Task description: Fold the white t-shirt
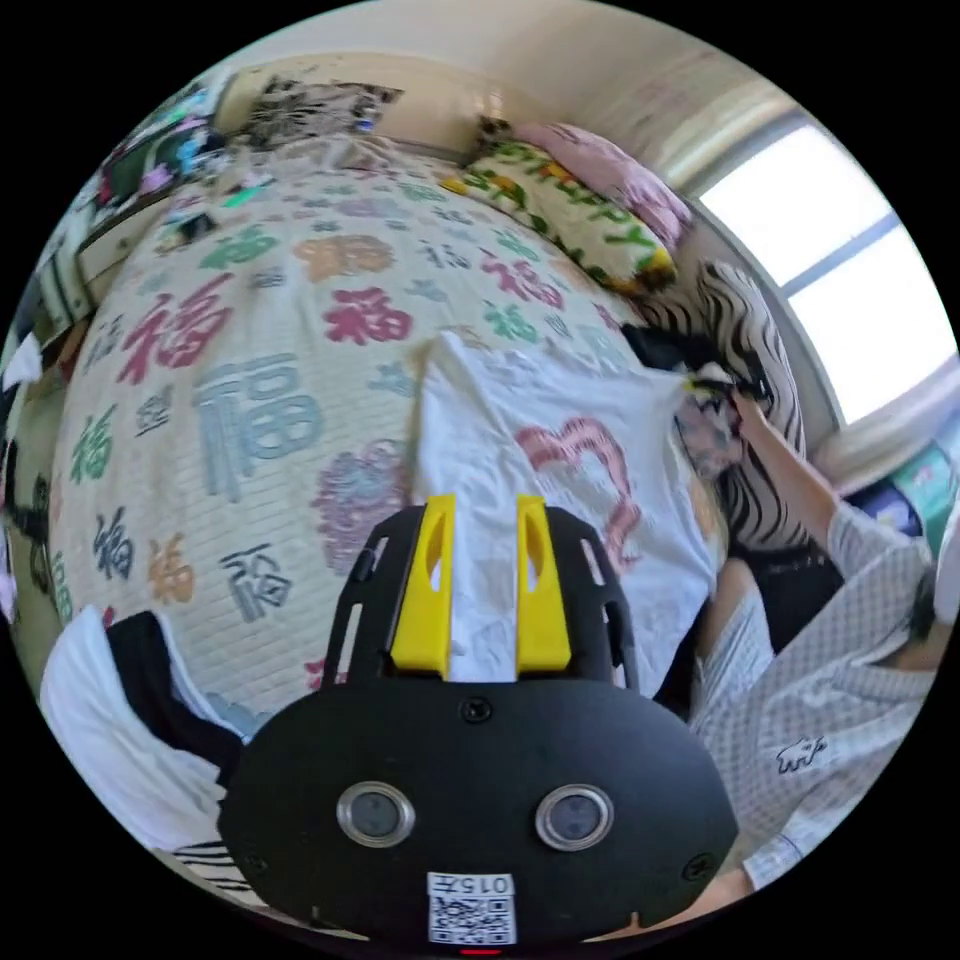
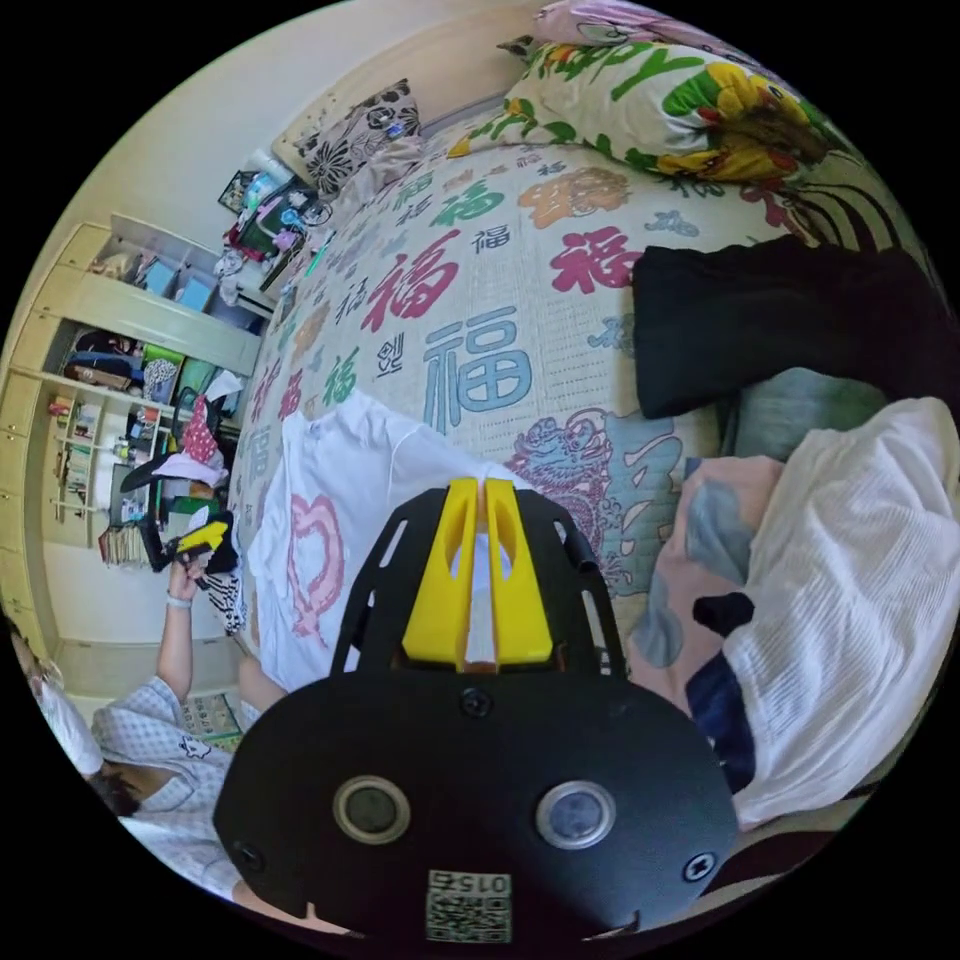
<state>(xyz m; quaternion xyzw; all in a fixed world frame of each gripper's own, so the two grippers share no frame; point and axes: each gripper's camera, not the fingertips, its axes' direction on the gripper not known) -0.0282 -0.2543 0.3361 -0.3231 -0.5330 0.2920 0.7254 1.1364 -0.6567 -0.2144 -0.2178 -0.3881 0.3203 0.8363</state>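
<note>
The white t-shirt with a pink heart print lies spread flat on the patterned bedspread. My left gripper hovers over the shirt's near edge with its yellow jaws open and white cloth showing in the gap. In the left gripper view a hand holds my right gripper at the shirt's far corner. In the right gripper view the shirt lies just ahead, and my right gripper has its jaws closed together on a strip of white cloth. My left gripper, held in a hand, is at the shirt's far side.
Flowered pillows lie at the head of the bed. A black garment and a white ribbed garment are piled beside the shirt. A zebra-striped cloth lies by the window. Shelves stand beyond the bed.
</note>
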